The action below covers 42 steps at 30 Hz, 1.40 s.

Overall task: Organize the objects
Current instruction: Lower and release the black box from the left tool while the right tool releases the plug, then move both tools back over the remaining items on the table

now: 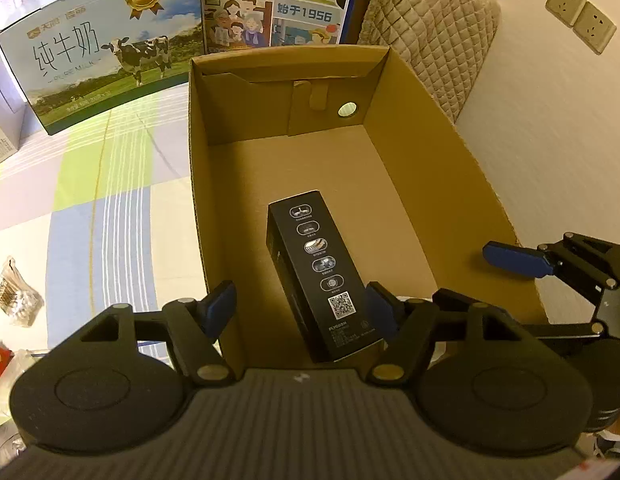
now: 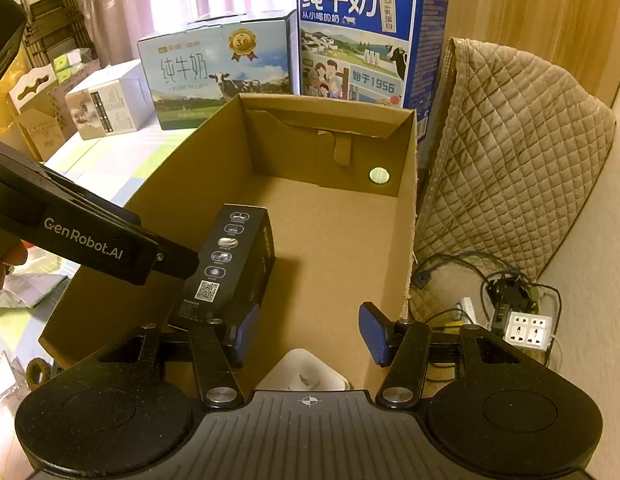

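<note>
Currently, an open cardboard box (image 1: 438, 200) is sitting on a surface covered with a striped, checked cloth (image 1: 90, 208). Inside it, 1 long black product box (image 1: 324, 280) is lying flat on the floor of the box, toward its near end and closer to the left wall, with its printed icons and QR code facing up.

The left gripper (image 1: 302, 312) is hovering over the near end of the cardboard box, its jaws spread wide. Its right blue pad (image 1: 380, 312) is sitting just beside the black box's near edge, while the left pad is standing well clear; whether any pad is touching cannot be told. It is holding nothing.

The right gripper (image 2: 310, 340) is also standing wide open and gripping nothing, positioned over the same near end. Its left finger is lying just beside the black box's near end.

Behind the cardboard box, 2 milk cartons (image 2: 222, 76) are standing upright. A quilted cover (image 2: 510, 152) is resting to the right.
</note>
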Motion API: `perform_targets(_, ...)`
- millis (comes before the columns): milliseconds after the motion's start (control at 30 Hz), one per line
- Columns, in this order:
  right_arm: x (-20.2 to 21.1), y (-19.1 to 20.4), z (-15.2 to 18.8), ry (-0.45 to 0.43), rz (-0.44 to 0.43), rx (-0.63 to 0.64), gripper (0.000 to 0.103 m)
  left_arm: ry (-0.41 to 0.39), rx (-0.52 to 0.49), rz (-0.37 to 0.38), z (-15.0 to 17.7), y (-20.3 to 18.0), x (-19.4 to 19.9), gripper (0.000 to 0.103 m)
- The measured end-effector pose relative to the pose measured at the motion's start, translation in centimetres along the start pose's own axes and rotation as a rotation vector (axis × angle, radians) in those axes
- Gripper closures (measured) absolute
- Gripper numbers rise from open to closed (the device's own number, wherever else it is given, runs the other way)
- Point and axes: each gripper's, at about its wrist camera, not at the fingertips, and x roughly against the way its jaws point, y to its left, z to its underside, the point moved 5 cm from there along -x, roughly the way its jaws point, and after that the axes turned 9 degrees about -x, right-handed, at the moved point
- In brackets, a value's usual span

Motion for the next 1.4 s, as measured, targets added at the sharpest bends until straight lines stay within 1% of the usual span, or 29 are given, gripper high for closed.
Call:
perform_targets(467, 0.6, -0.2, 0.3, -0.008, -0.007, -0.022, 0.051, -0.009, 0.000, -0.003, 0.2, -0.2, 0.6, 0.035)
perform_targets(833, 1.7, -0.1, 0.3, -0.031, -0.005, -0.023, 0.051, -0.034, 0.008, -0.008, 0.8, -0.4, 2.2, 0.034)
perform_targets(1133, 3.2, 0.8, 0.3, -0.058, 0.003, -0.024, 0.051, -0.098, 0.035, 0.001, 1.8, 0.4, 5.1, 0.031)
perform_targets(1200, 3.7, 1.2, 0.4, -0.068, 0.006, -0.028, 0.051, -0.121, 0.045, 0.001, 2.3, 0.9, 6.1, 0.029)
perform_targets(1233, 3.9, 1.4, 0.4, -0.072, 0.005, -0.031, 0.051, -0.135, 0.050, -0.001, 2.6, 1.3, 6.8, 0.026)
perform_targets(1400, 5.3, 3.2, 0.9, -0.099, 0.012, -0.039, 0.051, -0.195, 0.066, -0.026, 4.2, 3.5, 9.7, 0.025)
